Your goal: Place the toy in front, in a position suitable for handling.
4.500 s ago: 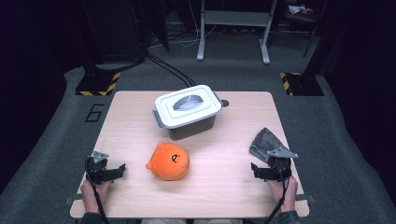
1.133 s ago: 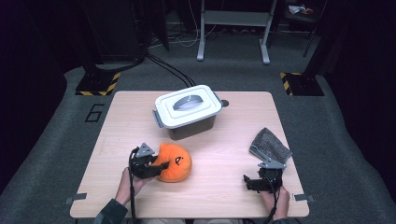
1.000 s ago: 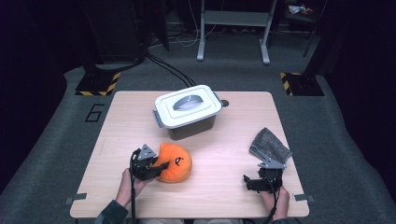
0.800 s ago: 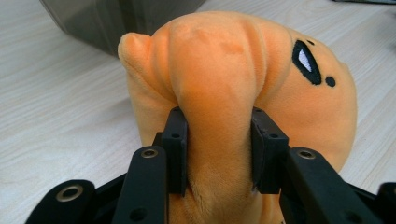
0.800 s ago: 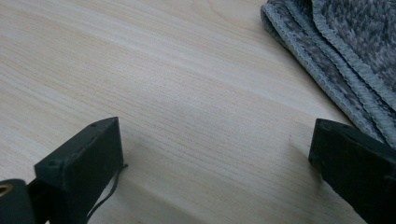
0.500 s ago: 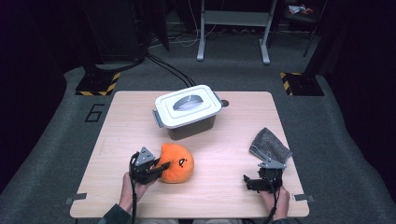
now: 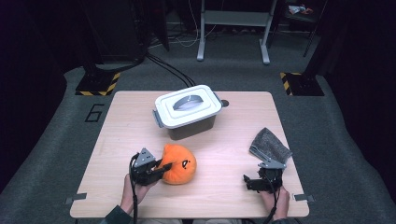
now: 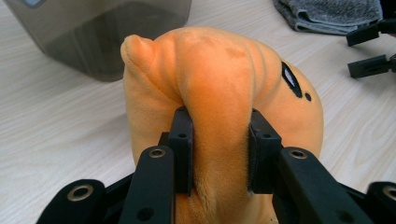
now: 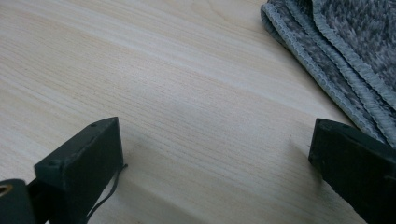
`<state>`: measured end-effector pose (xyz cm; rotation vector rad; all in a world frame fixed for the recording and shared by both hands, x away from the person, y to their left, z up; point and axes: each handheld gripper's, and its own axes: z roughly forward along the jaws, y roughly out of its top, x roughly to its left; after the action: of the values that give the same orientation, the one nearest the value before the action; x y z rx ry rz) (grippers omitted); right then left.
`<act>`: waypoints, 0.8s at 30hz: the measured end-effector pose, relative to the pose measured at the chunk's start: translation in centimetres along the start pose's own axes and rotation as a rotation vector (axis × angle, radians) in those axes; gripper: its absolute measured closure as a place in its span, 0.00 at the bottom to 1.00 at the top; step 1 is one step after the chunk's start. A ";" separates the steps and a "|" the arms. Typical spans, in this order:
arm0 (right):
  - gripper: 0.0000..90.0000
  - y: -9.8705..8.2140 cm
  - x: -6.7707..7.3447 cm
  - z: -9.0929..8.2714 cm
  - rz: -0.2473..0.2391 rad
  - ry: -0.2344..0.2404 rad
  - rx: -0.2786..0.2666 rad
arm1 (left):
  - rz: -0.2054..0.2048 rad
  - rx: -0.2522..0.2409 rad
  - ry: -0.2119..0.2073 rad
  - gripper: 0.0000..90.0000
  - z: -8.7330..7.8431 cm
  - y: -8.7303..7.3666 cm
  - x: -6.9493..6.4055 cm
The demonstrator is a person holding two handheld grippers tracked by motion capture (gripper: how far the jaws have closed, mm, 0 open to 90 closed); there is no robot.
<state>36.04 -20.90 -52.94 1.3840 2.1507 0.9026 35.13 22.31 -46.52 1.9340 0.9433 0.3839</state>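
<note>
While my left gripper [image 8: 219,140] has just been closing, its pads now pinch a fold of the orange plush toy [image 7: 179,163] at lower centre of the high view | toy soft, light, squashes; I grip deep in the bulk, not a loose fold | right gripper [image 9: 219,163] wide, holding nothing, beside grey cloth [image 7: 270,144].

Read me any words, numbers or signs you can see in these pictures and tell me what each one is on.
"6": a large dark numeral on the grey floor, left of the table.
The black marks on the orange plush toy are a stitched face, not writing.
Nothing else is readable.
</note>
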 end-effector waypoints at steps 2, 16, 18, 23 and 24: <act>0.02 0.0 0.0 0.0 0.000 0.001 0.000 | -0.001 -0.007 -0.006 0.76 0.1 0.1 -0.2; 0.02 0.0 0.1 0.0 0.004 -0.006 -0.003 | 0.007 -0.029 -0.051 0.76 1.3 2.0 -2.0; 0.02 0.0 0.1 0.0 0.004 -0.006 -0.004 | 0.010 -0.027 -0.056 0.76 1.7 2.2 -2.1; 0.02 0.0 0.1 0.0 0.004 -0.007 -0.004 | -0.003 -0.027 -0.070 0.76 2.6 2.7 -2.5; 0.02 0.0 0.1 0.0 0.004 -0.007 -0.004 | -0.012 -0.038 -0.070 0.76 2.8 2.8 -2.6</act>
<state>36.01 -20.86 -52.97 1.3877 2.1409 0.9021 36.36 17.84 -45.35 1.8940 0.8953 0.3227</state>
